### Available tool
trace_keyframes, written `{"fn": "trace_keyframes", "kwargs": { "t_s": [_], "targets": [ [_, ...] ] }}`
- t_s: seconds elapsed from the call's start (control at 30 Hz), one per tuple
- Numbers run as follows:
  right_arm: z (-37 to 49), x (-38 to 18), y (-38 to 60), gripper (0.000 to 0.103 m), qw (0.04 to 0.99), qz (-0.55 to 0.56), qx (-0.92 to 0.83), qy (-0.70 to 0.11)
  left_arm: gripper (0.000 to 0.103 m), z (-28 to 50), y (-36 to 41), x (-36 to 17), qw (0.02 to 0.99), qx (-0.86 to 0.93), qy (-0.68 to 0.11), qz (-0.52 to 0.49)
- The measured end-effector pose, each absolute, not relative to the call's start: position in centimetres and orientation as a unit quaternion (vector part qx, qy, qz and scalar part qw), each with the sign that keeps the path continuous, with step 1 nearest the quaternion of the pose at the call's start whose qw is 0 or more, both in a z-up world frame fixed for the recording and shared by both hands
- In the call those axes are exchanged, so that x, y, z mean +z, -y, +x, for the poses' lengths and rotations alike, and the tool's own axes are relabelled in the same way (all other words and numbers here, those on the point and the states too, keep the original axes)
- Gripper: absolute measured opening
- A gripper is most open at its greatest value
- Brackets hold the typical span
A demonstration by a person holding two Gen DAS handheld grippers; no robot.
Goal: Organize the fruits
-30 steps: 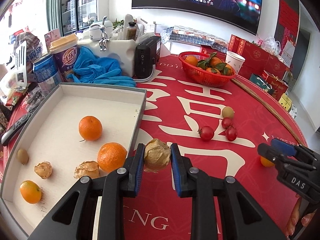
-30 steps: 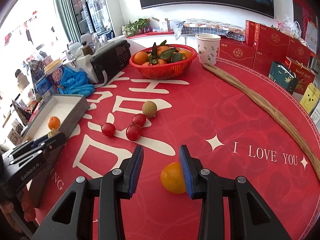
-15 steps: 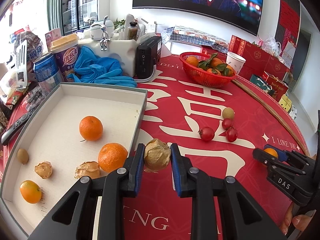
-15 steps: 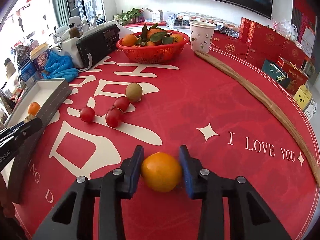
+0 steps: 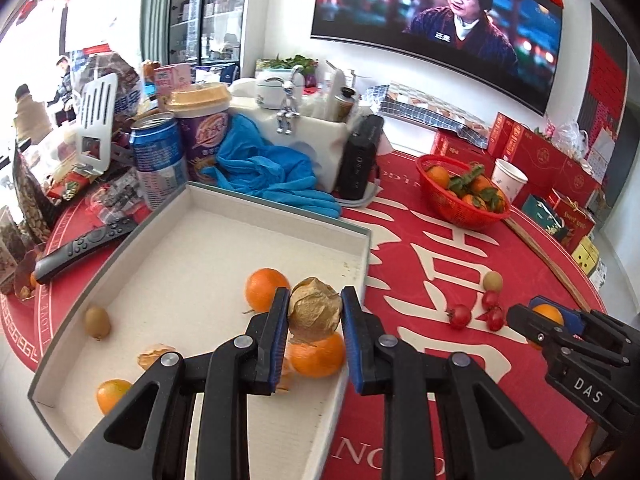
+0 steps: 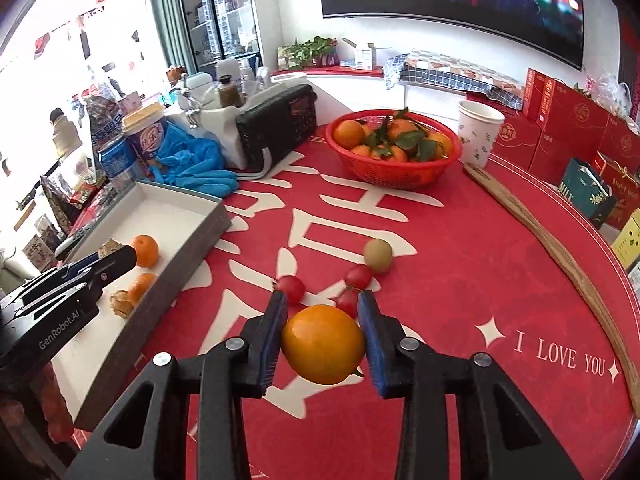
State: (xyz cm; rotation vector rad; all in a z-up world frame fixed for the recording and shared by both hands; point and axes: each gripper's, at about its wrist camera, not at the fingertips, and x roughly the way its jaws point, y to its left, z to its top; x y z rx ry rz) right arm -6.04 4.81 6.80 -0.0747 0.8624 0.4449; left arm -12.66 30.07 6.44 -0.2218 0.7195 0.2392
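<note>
The right gripper (image 5: 538, 326) body carries a "DAS" label; the left gripper (image 6: 116, 258) body reads "GenRobot.AI". The red tablecloth (image 6: 500, 280) is printed "I LOVE YOU" in white beside large white Chinese characters. A teal gift bag (image 6: 588, 196) reads "MILK".

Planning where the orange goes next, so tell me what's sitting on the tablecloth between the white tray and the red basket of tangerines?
Right wrist view: mostly bare red tablecloth with white characters separates the tray and the basket; blue gloves and a black radio sit at its far edge.
</note>
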Motion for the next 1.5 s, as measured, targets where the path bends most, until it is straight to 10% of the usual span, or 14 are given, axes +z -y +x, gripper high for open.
{"fn": "trace_keyframes", "kwargs": {
  "t_s": [1.07, 1.23, 1.3, 1.43, 1.5],
  "targets": [
    [-3.5, 6.7, -22.3, 0.038, 0.829, -0.084, 0.313, -0.455, 0.030, -12.8, -38.0, 4.1, 0.881, 0.232, -0.385, -0.151],
    [-3.2, 6.7, -22.3, 0.038, 0.827, -0.076, 0.317, -0.459, 0.078, -12.7, -37.9, 4.0, 0.878, 0.232, -0.389, -0.156],
    [-3.1, 6.7, -22.2, 0.038, 0.823, -0.074, 0.320, -0.463, 0.079, -12.9, -37.8, 4.2, 0.880, 0.234, -0.383, -0.157],
    [-3.1, 7.2, -21.1, 0.090, 0.832, -0.062, 0.313, -0.454, 0.081, -13.0, -37.2, 4.5, 0.885, 0.230, -0.376, -0.152],
    [-3.1, 7.6, -20.1, 0.093, 0.839, -0.056, 0.306, -0.447, 0.081, -13.0, -36.8, 4.7, 0.888, 0.221, -0.373, -0.151]
  ]
}}
